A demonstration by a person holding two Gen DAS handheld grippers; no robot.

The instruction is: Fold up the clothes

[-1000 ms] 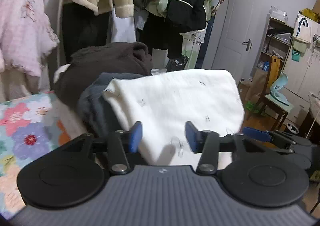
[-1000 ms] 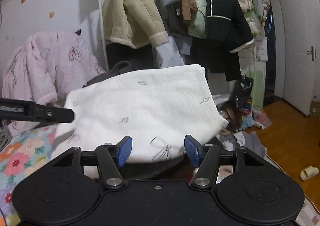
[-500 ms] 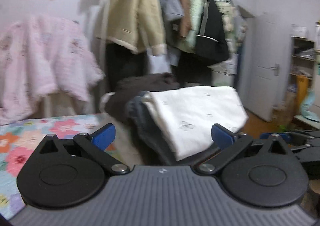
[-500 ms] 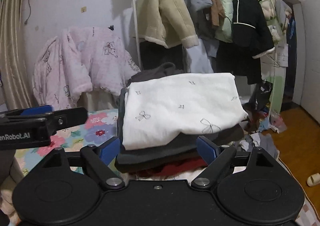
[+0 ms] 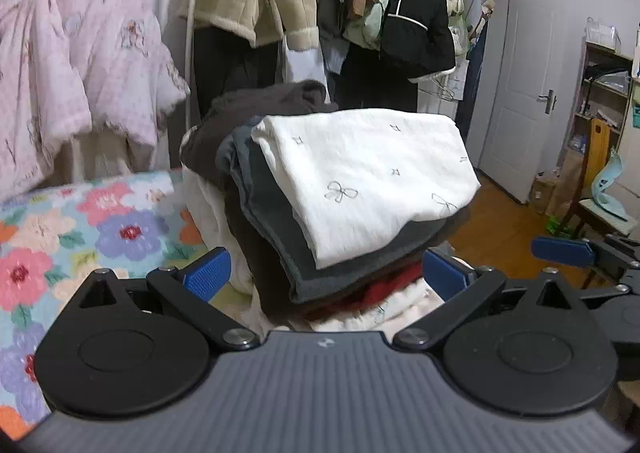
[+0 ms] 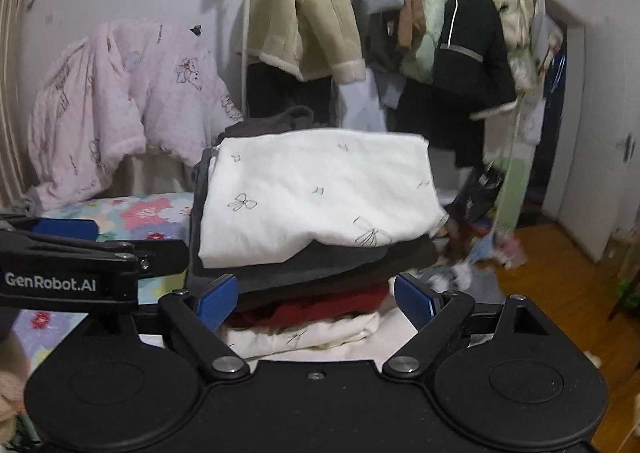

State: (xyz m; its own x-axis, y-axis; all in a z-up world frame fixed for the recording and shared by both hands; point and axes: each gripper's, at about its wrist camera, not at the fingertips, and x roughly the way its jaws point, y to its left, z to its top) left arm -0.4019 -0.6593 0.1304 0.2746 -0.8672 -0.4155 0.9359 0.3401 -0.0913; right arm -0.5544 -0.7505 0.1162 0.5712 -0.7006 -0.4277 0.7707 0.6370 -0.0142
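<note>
both the left hand-held gripper (image 5: 324, 277) and right hand-held gripper (image 6: 316, 295) gape empty; the folded white bow-print garment (image 6: 316, 193) overhangs the clothes stack (image 6: 312, 285) toward 4 o'clock, so any nudge could topple it.

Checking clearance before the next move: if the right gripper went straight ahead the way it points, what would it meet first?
Most likely the stack of folded clothes. The open right gripper points at its lower layers, about level with the red garment, below the white bow-print top. Depth is hard to judge.
</note>
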